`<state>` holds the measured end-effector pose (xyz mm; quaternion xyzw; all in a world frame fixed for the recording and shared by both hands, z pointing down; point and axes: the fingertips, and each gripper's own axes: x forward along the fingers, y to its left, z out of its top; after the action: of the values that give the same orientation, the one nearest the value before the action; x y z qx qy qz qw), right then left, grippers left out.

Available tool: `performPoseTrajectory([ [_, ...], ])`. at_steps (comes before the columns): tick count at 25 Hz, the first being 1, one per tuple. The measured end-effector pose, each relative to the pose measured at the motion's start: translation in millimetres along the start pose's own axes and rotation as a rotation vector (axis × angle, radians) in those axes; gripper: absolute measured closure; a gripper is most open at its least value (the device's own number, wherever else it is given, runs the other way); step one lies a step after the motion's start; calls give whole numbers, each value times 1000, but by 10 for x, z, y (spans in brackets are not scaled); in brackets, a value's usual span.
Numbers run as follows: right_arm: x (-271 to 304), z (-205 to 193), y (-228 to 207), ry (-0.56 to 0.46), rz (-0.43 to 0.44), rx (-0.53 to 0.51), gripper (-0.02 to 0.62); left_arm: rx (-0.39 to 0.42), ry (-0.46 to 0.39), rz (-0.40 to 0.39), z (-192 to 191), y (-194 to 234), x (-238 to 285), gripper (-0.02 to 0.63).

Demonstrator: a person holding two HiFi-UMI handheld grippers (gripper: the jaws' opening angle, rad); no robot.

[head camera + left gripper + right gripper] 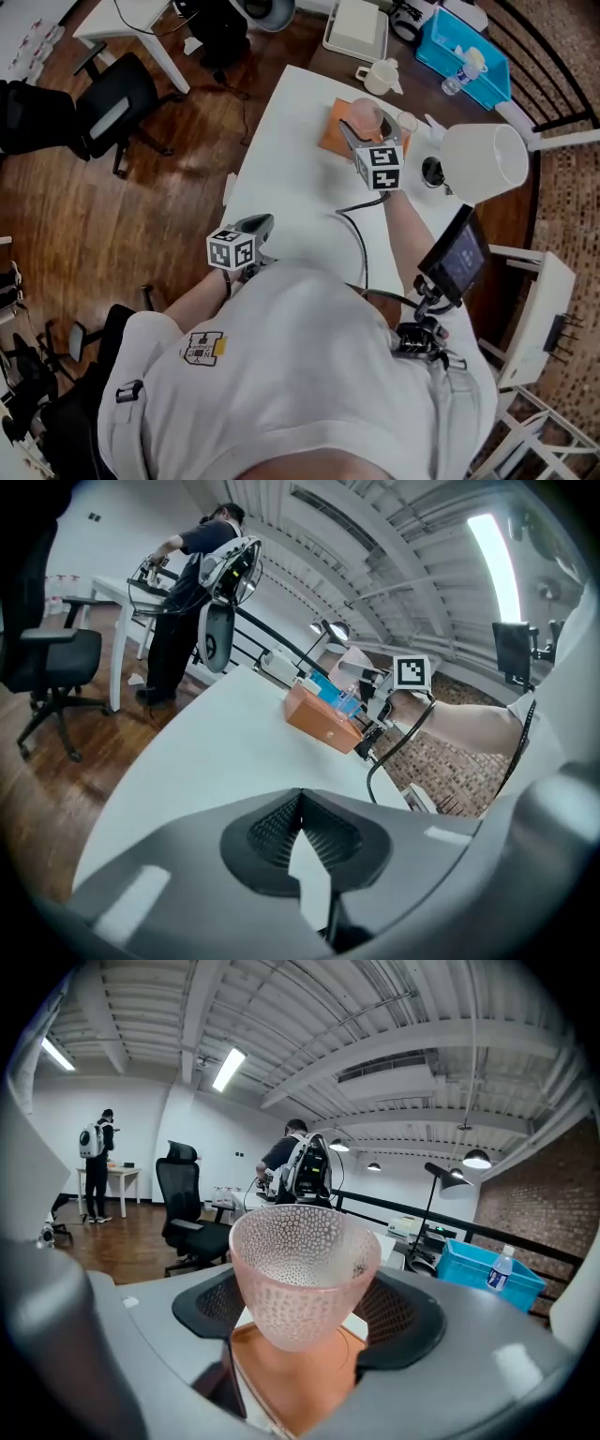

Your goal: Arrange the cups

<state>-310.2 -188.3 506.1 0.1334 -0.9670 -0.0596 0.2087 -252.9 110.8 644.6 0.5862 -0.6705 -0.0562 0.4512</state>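
Item: pink dimpled cup (302, 1260), upright, mouth up, pinched between the wide-set jaws of the right gripper (307, 1321), orange box (330, 136) just beneath it; left gripper (298, 841), jaws pressed together on nothing, well behind, so farther off

The white desk (291, 169) runs long and narrow from the near end to the far end and stands on a brown wooden floor (141, 216). Most of its top is bare. Toward the far end lies a flat orange box (330, 136), set askew to the desk's edges. Just right of it stands a small clear cup (408, 122). A black cable (362, 248) snakes over the near right part, and a black round thing (432, 172) sits by the right edge.
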Motion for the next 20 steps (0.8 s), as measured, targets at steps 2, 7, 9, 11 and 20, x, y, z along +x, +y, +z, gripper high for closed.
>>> performPoseTrajectory([
  [2, 123, -69, -76, 14, -17, 13, 225, 2, 14, 9, -22, 28, -13, 604],
  [7, 373, -350, -197, 69, -46, 50, 225, -12, 57, 27, -86, 70, -36, 604],
  [9, 455, -415, -198, 83, -52, 64, 225, -15, 75, 30, -92, 81, -29, 604],
  [11, 521, -467, -207, 97, -70, 69, 225, -13, 90, 31, -84, 86, -10, 604],
  [20, 642, -670, -297, 157, -186, 156, 225, -11, 116, 41, 30, 154, 90, 604],
])
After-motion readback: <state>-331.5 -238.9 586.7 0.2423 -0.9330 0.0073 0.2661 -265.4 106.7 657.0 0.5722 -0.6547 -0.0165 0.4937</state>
